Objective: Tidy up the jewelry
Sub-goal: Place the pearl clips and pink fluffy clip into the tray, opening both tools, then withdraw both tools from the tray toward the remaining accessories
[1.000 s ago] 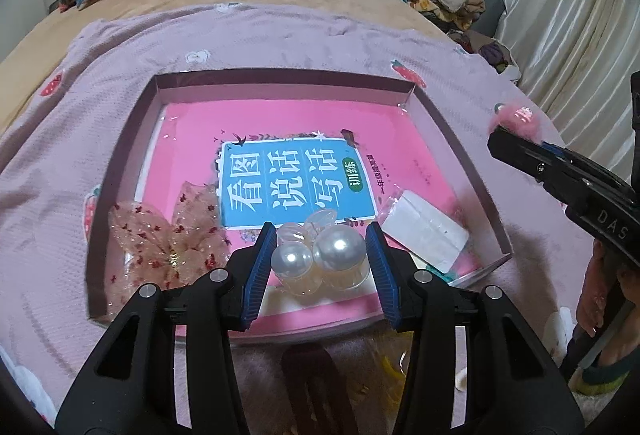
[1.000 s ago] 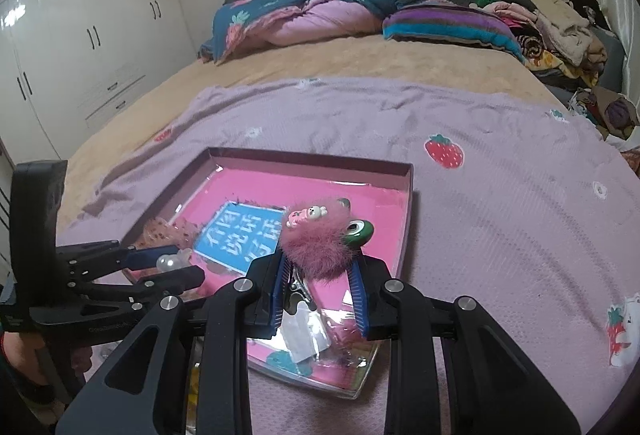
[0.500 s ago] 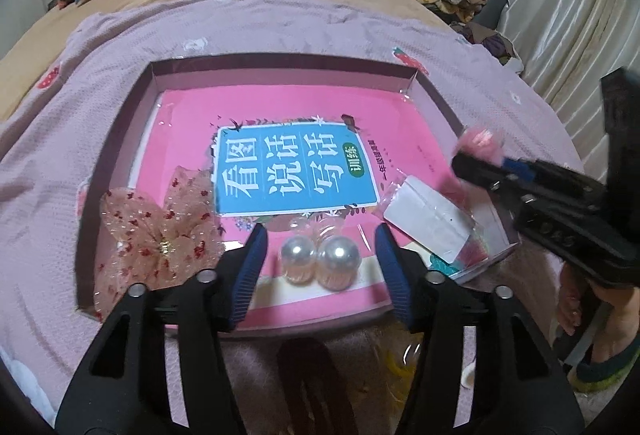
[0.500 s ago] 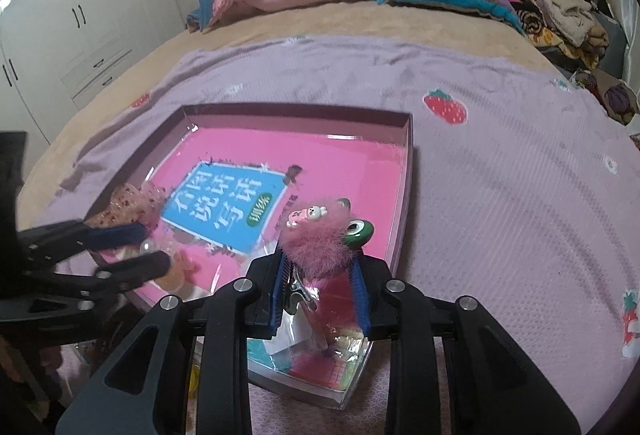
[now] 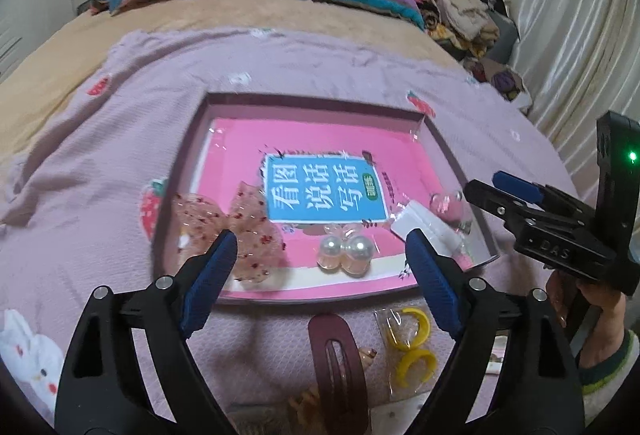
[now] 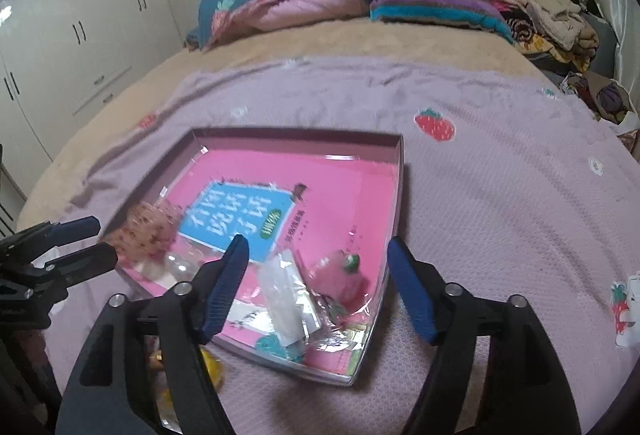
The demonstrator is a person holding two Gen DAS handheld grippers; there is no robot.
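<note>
Both grippers gape wide, empty. Left gripper hangs above the tray; maroon clip at 6 o'clock: drop straight, pinch mid-length.

In the tray: two pearl bobbles, one sheer bow, one fuzzy pink clip. Before it: two yellow rings, one maroon clip.

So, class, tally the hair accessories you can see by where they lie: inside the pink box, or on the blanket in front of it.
In the box: 3 – sheer bow, pearl clip, fuzzy pink clip.
On the blanket: 2 – maroon snap clip, yellow rings.
Total: 5.
</note>
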